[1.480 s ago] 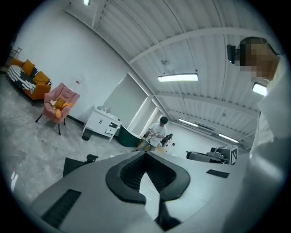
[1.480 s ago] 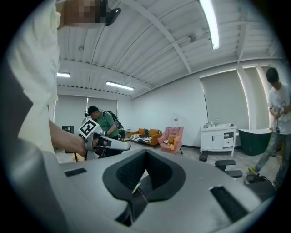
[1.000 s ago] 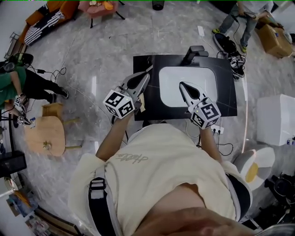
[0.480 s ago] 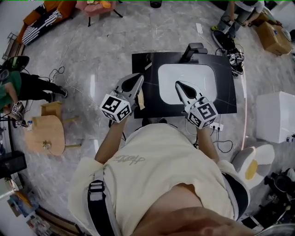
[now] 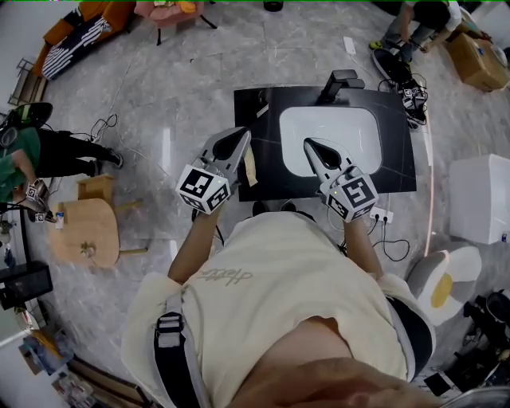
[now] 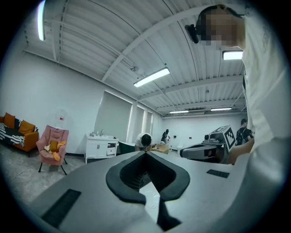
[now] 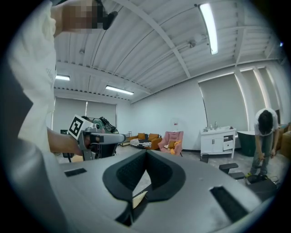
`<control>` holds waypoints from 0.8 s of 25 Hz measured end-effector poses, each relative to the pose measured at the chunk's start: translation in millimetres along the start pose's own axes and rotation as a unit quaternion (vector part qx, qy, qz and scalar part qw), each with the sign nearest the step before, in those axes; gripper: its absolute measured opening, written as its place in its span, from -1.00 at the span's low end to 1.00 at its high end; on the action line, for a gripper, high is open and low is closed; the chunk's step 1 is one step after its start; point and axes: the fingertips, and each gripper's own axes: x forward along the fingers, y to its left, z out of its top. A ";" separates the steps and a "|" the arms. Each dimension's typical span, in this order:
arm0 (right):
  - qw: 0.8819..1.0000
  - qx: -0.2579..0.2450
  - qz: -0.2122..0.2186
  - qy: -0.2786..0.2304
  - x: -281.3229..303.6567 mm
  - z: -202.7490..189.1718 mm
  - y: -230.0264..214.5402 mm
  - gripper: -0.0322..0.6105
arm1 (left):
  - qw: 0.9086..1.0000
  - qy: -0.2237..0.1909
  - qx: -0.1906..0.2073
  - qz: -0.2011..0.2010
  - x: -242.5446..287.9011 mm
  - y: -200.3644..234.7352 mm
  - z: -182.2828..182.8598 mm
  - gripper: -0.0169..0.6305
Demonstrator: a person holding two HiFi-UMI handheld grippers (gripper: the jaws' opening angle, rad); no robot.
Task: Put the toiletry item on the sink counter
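Note:
A black sink counter (image 5: 398,159) with a white basin (image 5: 351,131) and a dark faucet (image 5: 341,81) stands in front of me. A flat tan item (image 5: 249,166) lies at the counter's left edge, and a small pale thing (image 5: 261,102) rests near its far left corner. My left gripper (image 5: 241,134) hovers over the counter's left side, shut and empty, right beside the tan item. My right gripper (image 5: 308,144) is over the basin's near left part, shut with nothing in it. Both point level across the room in their own views (image 6: 145,154) (image 7: 146,152).
A white box (image 5: 482,199) stands to the right of the counter, with cables and a power strip (image 5: 378,215) on the floor by it. A wooden stool (image 5: 84,231) and a person (image 5: 24,151) are at the left; another person (image 5: 422,16) bends over at the far right.
Both grippers stay nearly where they were over the counter, still shut. The head view has shifted slightly, and the person at the far right has bent lower.

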 end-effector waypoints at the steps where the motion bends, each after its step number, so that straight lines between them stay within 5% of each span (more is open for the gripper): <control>1: 1.000 -0.002 0.000 -0.001 -0.8 2.1 0.5 -0.92 | 1.000 -0.001 0.000 0.000 -0.5 -0.9 0.2 -0.94; 20: 1.000 -0.011 0.000 0.000 4.0 8.9 12.2 -0.92 | 1.000 -0.006 -0.005 -0.015 -4.8 0.4 -1.2 -0.94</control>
